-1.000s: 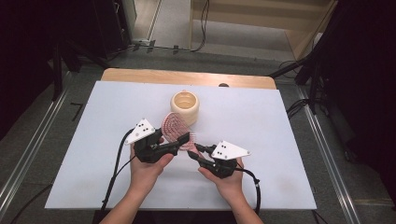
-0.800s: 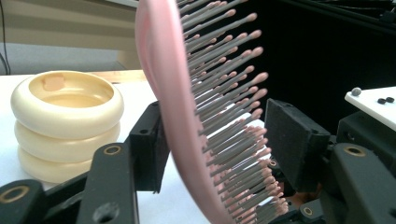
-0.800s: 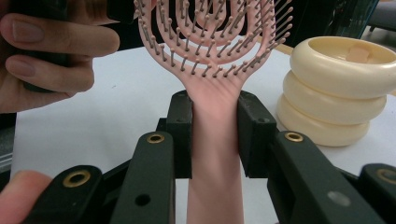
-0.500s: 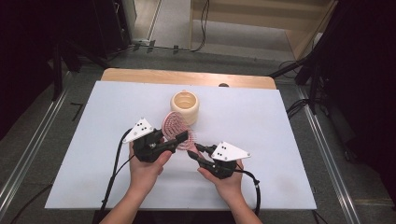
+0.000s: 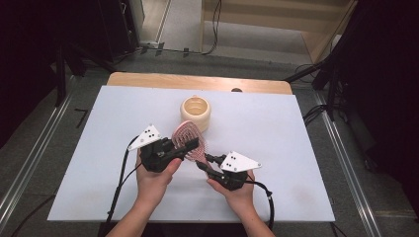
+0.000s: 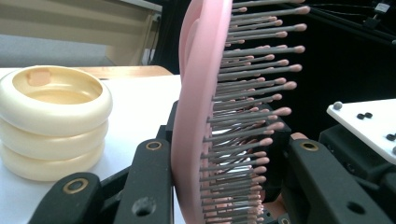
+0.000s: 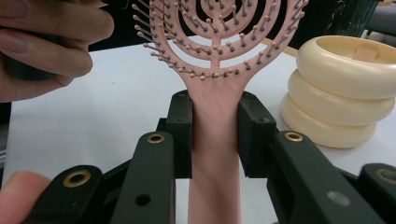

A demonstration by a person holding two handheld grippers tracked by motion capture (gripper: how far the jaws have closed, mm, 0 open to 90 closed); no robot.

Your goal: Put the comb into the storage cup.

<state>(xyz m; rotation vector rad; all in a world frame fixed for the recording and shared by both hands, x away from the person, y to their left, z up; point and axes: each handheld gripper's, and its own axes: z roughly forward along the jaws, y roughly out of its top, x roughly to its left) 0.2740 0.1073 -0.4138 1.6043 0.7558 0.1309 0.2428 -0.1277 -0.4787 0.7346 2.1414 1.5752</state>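
The pink brush (image 5: pixel 188 140) hangs above the middle of the white table (image 5: pixel 296 128), just in front of the cream cup (image 5: pixel 195 112), and is held at two places. Its handle (image 7: pixel 215 154) sits between the pads of the right gripper (image 5: pixel 204 162), which clamp it from both sides. Its round bristled head (image 6: pixel 205 116) stands on edge between the jaws of the left gripper (image 5: pixel 190 144); these jaws have just been closing on it, one pad now against the smooth back, the other across at the bristle tips.

The step in hand looks like a handover or a two-point hold: the brush is passing between the hands, and both grips are on at once. The cup stands close by with its mouth up and nothing in it, so the likely aim is to stand the brush in it.

Next, one grip has to give way. If the right lets go of the handle, the left must carry the head alone, and bristles make a soft, yielding seat, so the brush could tilt
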